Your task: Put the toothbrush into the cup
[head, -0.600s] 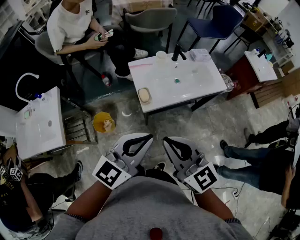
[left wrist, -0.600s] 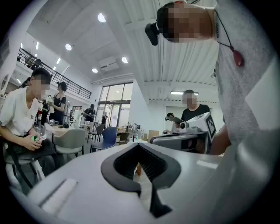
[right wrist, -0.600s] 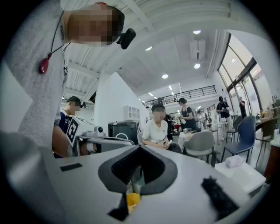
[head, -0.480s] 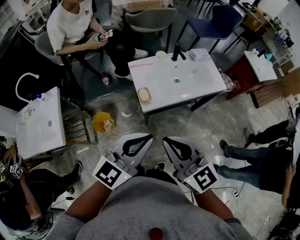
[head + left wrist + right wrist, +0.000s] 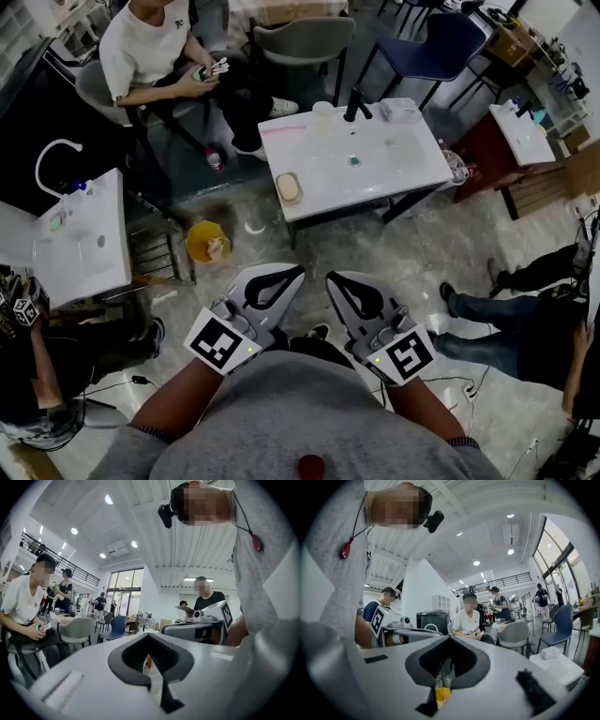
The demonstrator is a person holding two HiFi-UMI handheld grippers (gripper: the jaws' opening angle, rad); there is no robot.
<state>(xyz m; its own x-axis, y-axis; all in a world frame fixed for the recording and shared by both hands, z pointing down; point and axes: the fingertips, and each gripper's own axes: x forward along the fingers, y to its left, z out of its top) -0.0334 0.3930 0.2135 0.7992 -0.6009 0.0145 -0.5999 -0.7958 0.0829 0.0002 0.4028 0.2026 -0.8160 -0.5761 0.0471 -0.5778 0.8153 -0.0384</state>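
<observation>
both forearms are bending in close to my grey shirt, and i am holding the left tongs [image 5: 281, 283] and the right tongs [image 5: 349, 292] level and side by side, near each other, tips pointing forward. in the left gripper view the left tongs [image 5: 150, 660] are sitting fully closed, tips meeting, and gripping nothing. in the right gripper view the right tongs [image 5: 447, 660] are showing the same closed outline and are likewise carrying nothing. the marker cube [image 5: 223, 342] behind each pair of tongs is displaying a black-and-white square pattern rather than readable words. well ahead of both tongs, a white sink table [image 5: 412, 173] is standing. a thin pink strip, which i am reading as the toothbrush [image 5: 281, 128], is lying on its far left part. the cup [image 5: 322, 111] is standing at the far edge just right of the toothbrush, apart from it and beside the black faucet [image 5: 355, 105].
</observation>
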